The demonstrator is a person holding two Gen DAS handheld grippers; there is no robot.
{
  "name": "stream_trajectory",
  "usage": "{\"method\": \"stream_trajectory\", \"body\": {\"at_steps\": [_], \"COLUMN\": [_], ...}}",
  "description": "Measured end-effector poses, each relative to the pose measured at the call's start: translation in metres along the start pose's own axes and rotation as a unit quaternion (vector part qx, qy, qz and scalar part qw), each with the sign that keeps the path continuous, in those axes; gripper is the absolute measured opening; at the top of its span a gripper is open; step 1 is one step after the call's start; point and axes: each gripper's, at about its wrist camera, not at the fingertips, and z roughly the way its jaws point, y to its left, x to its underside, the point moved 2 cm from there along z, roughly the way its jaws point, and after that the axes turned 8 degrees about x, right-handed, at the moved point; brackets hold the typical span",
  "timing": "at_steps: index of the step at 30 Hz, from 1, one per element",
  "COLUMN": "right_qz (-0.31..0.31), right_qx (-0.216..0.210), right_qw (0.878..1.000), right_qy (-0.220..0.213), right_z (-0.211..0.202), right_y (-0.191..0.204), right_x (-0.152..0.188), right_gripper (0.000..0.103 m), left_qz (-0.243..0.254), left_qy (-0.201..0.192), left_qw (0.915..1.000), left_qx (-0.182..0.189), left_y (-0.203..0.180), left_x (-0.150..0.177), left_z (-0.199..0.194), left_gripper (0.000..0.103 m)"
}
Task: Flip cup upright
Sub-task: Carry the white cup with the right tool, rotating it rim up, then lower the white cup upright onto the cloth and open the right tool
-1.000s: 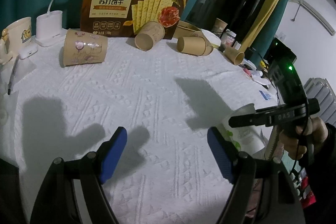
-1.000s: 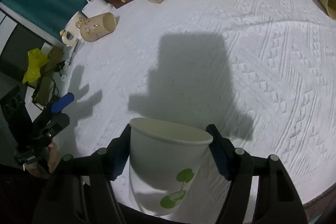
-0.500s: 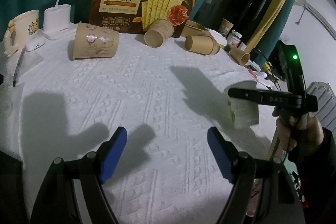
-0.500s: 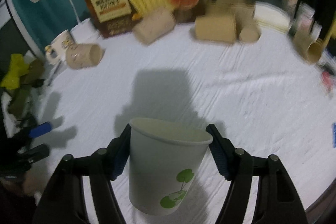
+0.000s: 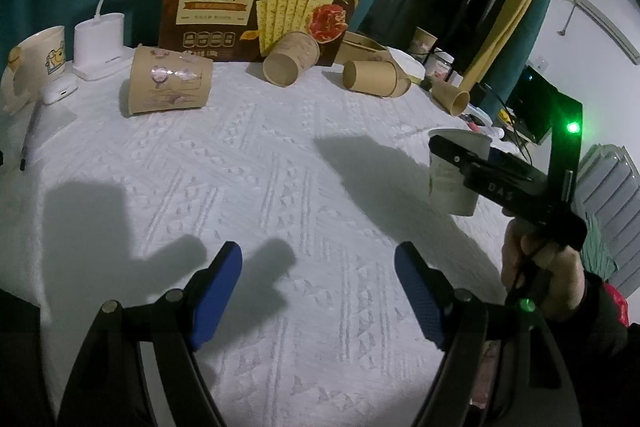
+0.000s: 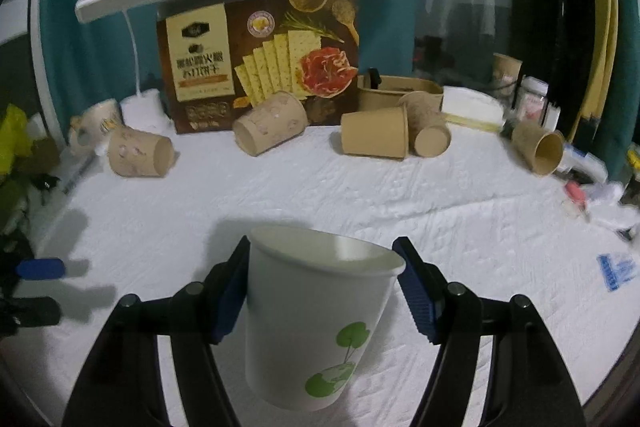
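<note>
Here, the right gripper (image 6: 322, 289) has its blue ribbed pads closed against the sides of a white paper cup (image 6: 316, 319), mouth up and leaning a little, with a green globe-and-tree print low on its wall. The cup's base is cut off behind the gripper's black frame, so whether it touches the cloth cannot be told. In the left wrist view the same white paper cup (image 5: 456, 179) sits near the table's right edge, half hidden by the black bar of the gripper, and the right hand (image 5: 544, 267) grips the handle below it.

The left gripper (image 5: 318, 285) hangs over the near edge of the table with jaws wide apart and nothing between them; its arms are cropped by the frame's bottom.

A white quilted cloth (image 6: 320, 187) with raised zigzag stitching covers the table. Along the far edge lie several brown paper cups on their sides: a floral-printed cup (image 5: 168, 85) at far left, another tipped cup (image 6: 270, 129) in front of the cracker box (image 6: 260, 55), and a plain cup (image 6: 376, 137) right of it. The box's print is blurred in the right wrist view.

Compared with a second ago, the right wrist camera has tilted from looking down at the cloth to facing the far edge level, and the cup stands higher above the cloth in the left wrist view.
</note>
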Motion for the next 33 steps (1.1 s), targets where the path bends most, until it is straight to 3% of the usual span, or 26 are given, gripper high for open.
{"method": "stream_trajectory", "body": {"at_steps": [17,29,31,33], "right_qz": [-0.022,-0.022,-0.026,-0.028], "right_qx": [0.010,0.012,0.008,0.007], "right_qw": [0.998,0.998,0.999,0.999], "right_qy": [-0.059,-0.051,-0.038,-0.030], "right_z": [-0.038,-0.058,-0.055,-0.054], "right_y": [0.007,0.007,0.009,0.010], "right_x": [0.035,0.051,0.053,0.057], "right_gripper": [0.067,0.068,0.075,0.076], "left_qz": [0.024,0.037,0.038,0.039], "left_qy": [0.017,0.019,0.019,0.020], "left_qw": [0.9995,0.9991,0.9991,0.9990], "left_qx": [0.011,0.011,0.009,0.009], "left_y": [-0.024,-0.036,-0.037,-0.037], "left_x": [0.001,0.006,0.007,0.007], "left_z": [0.013,0.012,0.011,0.010], "left_gripper": [0.079,0.079,0.079,0.079]}}
